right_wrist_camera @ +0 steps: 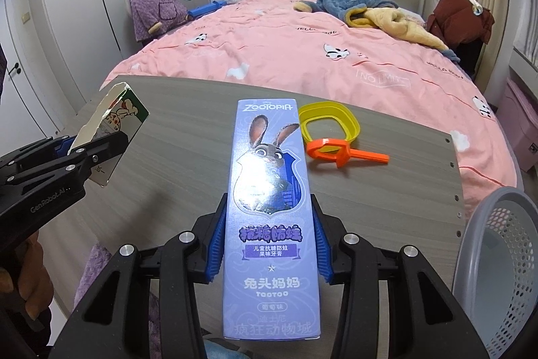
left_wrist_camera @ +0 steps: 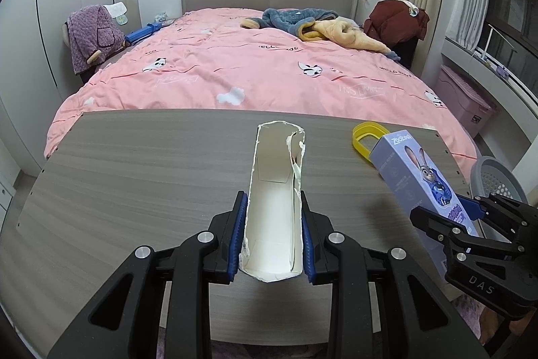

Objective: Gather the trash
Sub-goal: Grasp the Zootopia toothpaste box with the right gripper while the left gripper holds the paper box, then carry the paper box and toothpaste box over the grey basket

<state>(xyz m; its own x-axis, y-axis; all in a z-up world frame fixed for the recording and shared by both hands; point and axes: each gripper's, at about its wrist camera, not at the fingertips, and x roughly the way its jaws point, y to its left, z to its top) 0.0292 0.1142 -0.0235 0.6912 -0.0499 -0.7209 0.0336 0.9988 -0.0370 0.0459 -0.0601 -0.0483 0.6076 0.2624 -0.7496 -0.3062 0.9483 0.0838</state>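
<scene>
The left gripper [left_wrist_camera: 274, 234] is clamped on a torn white carton [left_wrist_camera: 275, 201], its blue pads [left_wrist_camera: 237, 238] pressing both side walls; the carton's open, ragged end points away from the fingers, above the grey wood-grain table [left_wrist_camera: 151, 174]. The right gripper [right_wrist_camera: 269, 244] is clamped on a purple Zootopia toothpaste box [right_wrist_camera: 269, 190], held lengthwise between its fingers above the same table. Beyond the table lies a bed with a pink duvet [left_wrist_camera: 235, 69], with clothing heaped near the headboard. Only the right wrist view shows the orange clip [right_wrist_camera: 343, 153], touching the yellow ring [right_wrist_camera: 329, 123], and the carton's green printed face. A grey perforated basket [right_wrist_camera: 497, 258] stands beside the table's right edge.
</scene>
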